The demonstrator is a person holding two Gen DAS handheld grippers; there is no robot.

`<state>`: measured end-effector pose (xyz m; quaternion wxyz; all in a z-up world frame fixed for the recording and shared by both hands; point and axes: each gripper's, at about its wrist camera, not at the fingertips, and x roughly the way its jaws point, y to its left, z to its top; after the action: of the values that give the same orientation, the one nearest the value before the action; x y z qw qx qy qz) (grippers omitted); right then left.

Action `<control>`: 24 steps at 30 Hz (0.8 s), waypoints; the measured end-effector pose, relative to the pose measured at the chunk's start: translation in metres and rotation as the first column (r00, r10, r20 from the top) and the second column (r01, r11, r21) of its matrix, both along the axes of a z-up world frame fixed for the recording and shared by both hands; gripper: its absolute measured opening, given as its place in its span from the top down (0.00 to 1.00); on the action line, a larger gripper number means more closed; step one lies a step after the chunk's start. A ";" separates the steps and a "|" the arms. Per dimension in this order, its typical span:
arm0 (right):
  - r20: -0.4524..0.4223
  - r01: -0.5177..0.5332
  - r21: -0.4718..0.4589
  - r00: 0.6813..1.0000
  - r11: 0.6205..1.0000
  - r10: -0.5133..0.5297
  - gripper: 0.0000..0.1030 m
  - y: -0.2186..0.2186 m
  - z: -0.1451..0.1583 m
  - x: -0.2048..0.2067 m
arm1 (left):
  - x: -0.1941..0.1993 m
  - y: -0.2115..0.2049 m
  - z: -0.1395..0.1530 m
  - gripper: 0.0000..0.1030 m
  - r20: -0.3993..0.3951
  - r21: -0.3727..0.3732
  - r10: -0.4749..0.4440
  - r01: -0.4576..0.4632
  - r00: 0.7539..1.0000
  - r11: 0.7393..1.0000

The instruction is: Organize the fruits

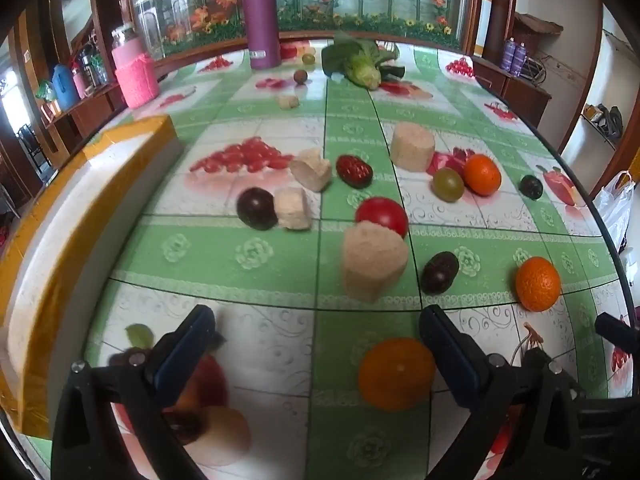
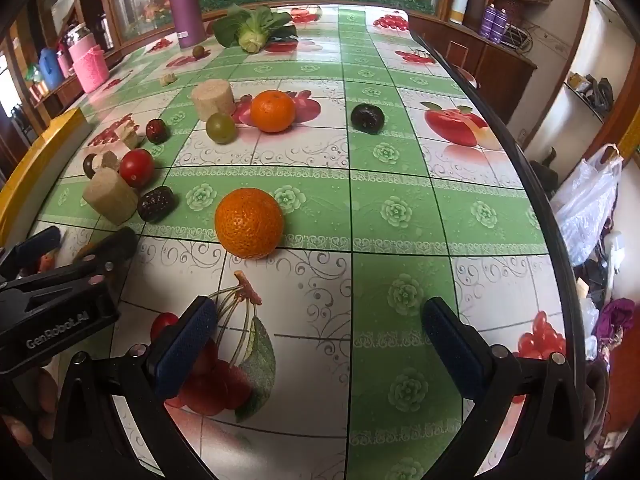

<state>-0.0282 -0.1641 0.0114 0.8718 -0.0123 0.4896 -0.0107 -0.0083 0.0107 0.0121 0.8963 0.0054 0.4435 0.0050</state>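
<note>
Fruits scattered loose mid-table, none grouped, so sorting looks barely begun: left gripper [image 1: 316, 336] spread wide around the near-edge orange [image 1: 396, 374], right gripper [image 2: 316, 328] spread, empty, short of another orange [image 2: 249, 223].

Bare cloth [image 2: 400, 208] right of orange [image 2: 249, 223]

Left tool [image 2: 86, 250] partly hides an orange [image 2: 85, 249], seemingly.

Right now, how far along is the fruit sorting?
Done: nothing looks grouped; fruit lies scattered among beige foam blocks. In hand: nothing; left gripper and right gripper have open, empty jaws, with a small round orange between the left jaws. Left: oranges, red tomato, dark plums.
</note>
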 end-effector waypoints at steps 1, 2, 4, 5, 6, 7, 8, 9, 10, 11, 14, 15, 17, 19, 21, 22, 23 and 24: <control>0.015 0.001 -0.004 1.000 1.000 -0.001 0.00 0.002 0.006 -0.001 | -0.002 0.002 0.003 0.00 0.003 0.009 -0.006 0.006 1.000 1.000; 0.024 -0.005 -0.005 1.000 1.000 0.005 0.00 0.003 0.013 -0.005 | -0.005 0.005 0.006 0.00 0.000 0.020 -0.014 0.014 1.000 1.000; 0.023 -0.013 0.000 1.000 1.000 0.013 0.00 0.007 0.025 -0.010 | -0.009 0.009 0.013 0.00 -0.014 0.029 -0.026 0.027 1.000 0.999; 0.026 -0.012 0.003 1.000 1.000 0.012 0.00 0.009 0.031 -0.011 | -0.011 0.012 0.017 0.00 -0.015 0.031 -0.025 0.026 1.000 0.999; 0.033 -0.012 0.007 0.999 1.000 0.012 0.00 0.011 0.038 -0.015 | -0.012 0.015 0.021 0.00 -0.011 0.029 -0.026 0.026 1.000 0.999; 0.038 -0.013 0.009 0.999 1.000 0.013 0.00 0.014 0.043 -0.017 | -0.015 0.018 0.025 0.00 -0.008 0.029 -0.025 0.025 1.000 0.999; 0.041 -0.011 0.013 0.999 1.000 0.010 0.00 0.016 0.048 -0.020 | -0.018 0.022 0.030 0.00 -0.007 0.025 -0.022 0.023 1.000 0.999; 0.047 -0.009 0.021 0.999 1.000 0.008 0.00 0.018 0.053 -0.023 | -0.021 0.025 0.034 0.00 -0.007 0.014 -0.022 0.022 1.000 1.000; 0.055 -0.009 0.032 0.998 0.999 0.008 0.00 0.020 0.058 -0.026 | -0.023 0.029 0.038 0.00 -0.008 0.004 -0.019 0.019 1.000 1.000; 0.066 -0.009 0.040 0.998 0.999 0.007 0.00 0.021 0.062 -0.028 | -0.025 0.032 0.042 0.00 -0.007 -0.004 -0.014 0.014 1.000 1.000; 0.107 -0.012 0.038 0.994 0.999 0.008 0.00 0.025 0.076 -0.034 | -0.029 0.038 0.051 0.00 -0.015 -0.035 -0.005 0.005 1.000 0.999; 0.118 -0.016 0.030 0.993 0.999 0.012 0.00 0.028 0.080 -0.036 | -0.030 0.040 0.054 0.00 -0.016 -0.043 -0.002 0.002 1.000 0.999; 0.140 -0.019 0.010 0.990 1.000 0.018 0.00 0.031 0.087 -0.039 | -0.032 0.040 0.060 0.00 -0.009 -0.057 -0.001 0.000 1.000 0.998; 0.155 -0.022 0.001 0.988 1.000 0.022 0.00 0.033 0.092 -0.043 | -0.033 0.039 0.065 0.00 0.001 -0.064 -0.006 0.006 1.000 0.998; 0.166 -0.023 0.003 0.986 1.000 0.022 0.00 0.035 0.095 -0.045 | -0.036 0.038 0.069 0.00 0.014 -0.067 -0.012 0.013 1.000 0.998; 0.171 -0.020 0.001 0.985 1.000 0.020 0.00 0.036 0.095 -0.047 | -0.037 0.037 0.070 0.00 0.019 -0.065 -0.015 0.016 1.000 0.998; 0.172 -0.018 0.001 0.985 1.000 0.017 0.00 0.036 0.096 -0.047 | -0.038 0.036 0.070 0.00 0.023 -0.062 -0.016 0.017 1.000 0.998; 0.172 -0.015 0.003 0.985 1.000 0.015 0.00 0.036 0.096 -0.048 | -0.038 0.035 0.070 0.00 0.025 -0.057 -0.013 0.014 1.000 0.998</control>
<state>-0.0764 -0.1280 0.1075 0.9109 -0.0130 0.4123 -0.0041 -0.0466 0.0461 0.0822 0.9015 -0.0174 0.4321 -0.0139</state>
